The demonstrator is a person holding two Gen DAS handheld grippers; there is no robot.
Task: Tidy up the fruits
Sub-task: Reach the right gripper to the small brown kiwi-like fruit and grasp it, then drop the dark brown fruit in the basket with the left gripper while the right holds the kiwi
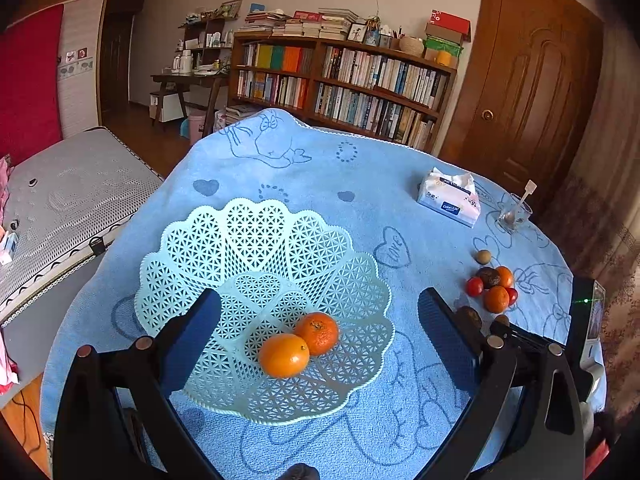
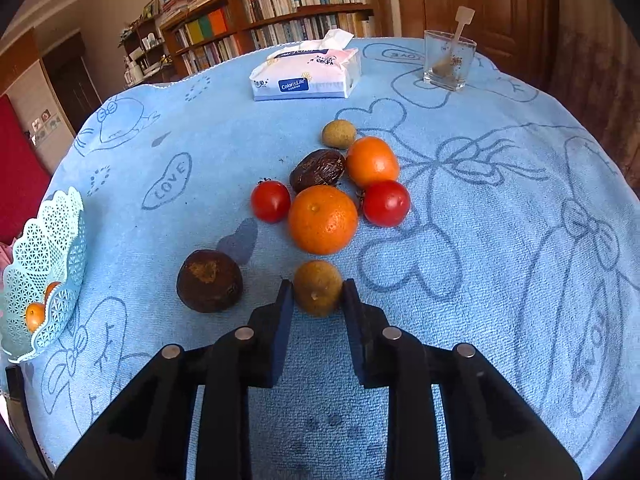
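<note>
At the bottom centre of the right wrist view, your right claw (image 2: 318, 294) has its two pads pressed on both sides of a small brownish-green fruit (image 2: 318, 286) that rests on the blue towel over the surface (image 2: 500, 208). I judge this is the picking step. The rest of the pile, with the large orange (image 2: 322, 219), lies just above it, and a dark fruit (image 2: 209, 281) sits at the left. Your left claw (image 1: 320, 316) is wide apart and empty above the basket (image 1: 192, 248), where two oranges (image 1: 298, 346) lie. Next, lift straight and carry it left to the basket.
</note>
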